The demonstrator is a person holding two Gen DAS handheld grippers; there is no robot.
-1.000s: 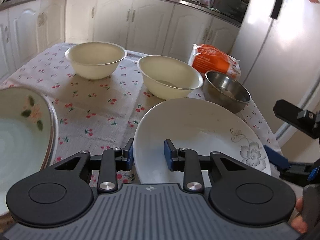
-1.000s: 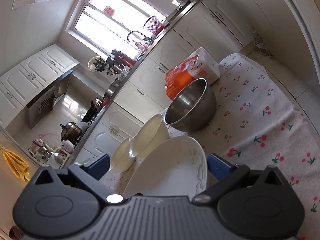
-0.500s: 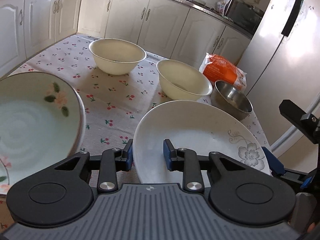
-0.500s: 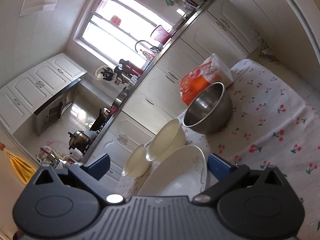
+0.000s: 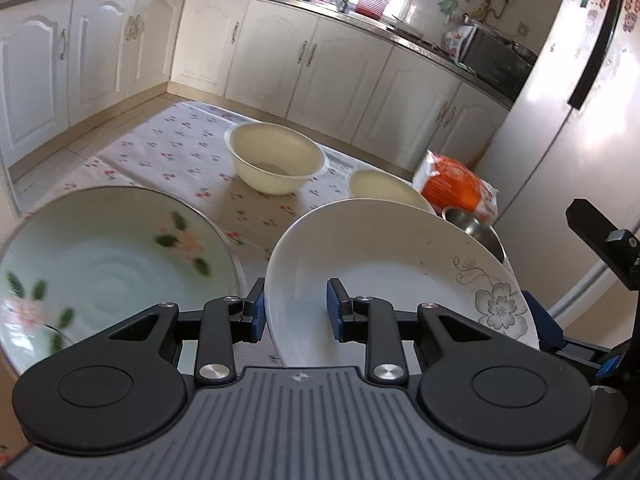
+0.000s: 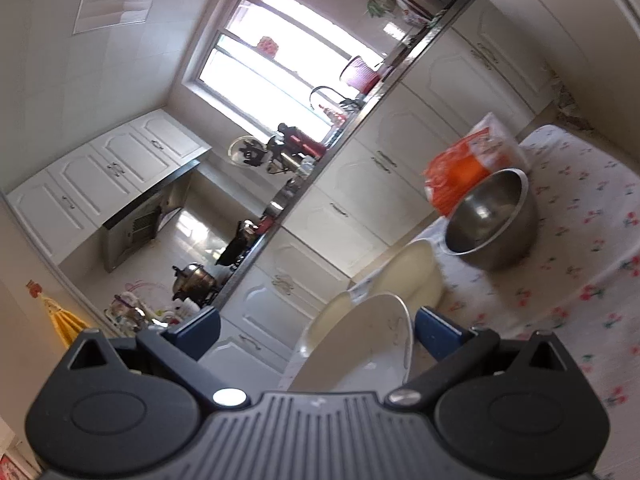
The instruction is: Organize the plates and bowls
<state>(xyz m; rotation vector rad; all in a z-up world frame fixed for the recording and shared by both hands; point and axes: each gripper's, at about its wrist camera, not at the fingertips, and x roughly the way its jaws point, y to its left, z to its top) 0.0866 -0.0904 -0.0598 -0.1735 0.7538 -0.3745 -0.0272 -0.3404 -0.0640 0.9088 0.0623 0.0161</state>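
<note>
My left gripper (image 5: 294, 314) is shut on the near rim of a white plate (image 5: 392, 272) with a grey flower print, and holds it tilted above the table. The rim of that white plate (image 6: 360, 344) also stands between the wide jaws of my right gripper (image 6: 316, 332); one blue finger (image 5: 542, 322) sits at its right edge, the other finger is well clear. A pale green floral plate (image 5: 100, 264) lies to the left. Behind are two cream bowls (image 5: 276, 164) (image 5: 384, 188) and a steel bowl (image 6: 492, 220), partly hidden by the held plate.
An orange bag (image 5: 456, 184) stands behind the steel bowl at the table's far right. The table (image 5: 180, 160) wears a cherry-print cloth. White cabinets (image 5: 280, 60) run behind it, and a pale fridge (image 5: 560, 120) stands close on the right.
Both grippers have risen with the white plate, which now hides more of the nearer cream bowl and the steel bowl. The floral plate shows more fully on the left.
</note>
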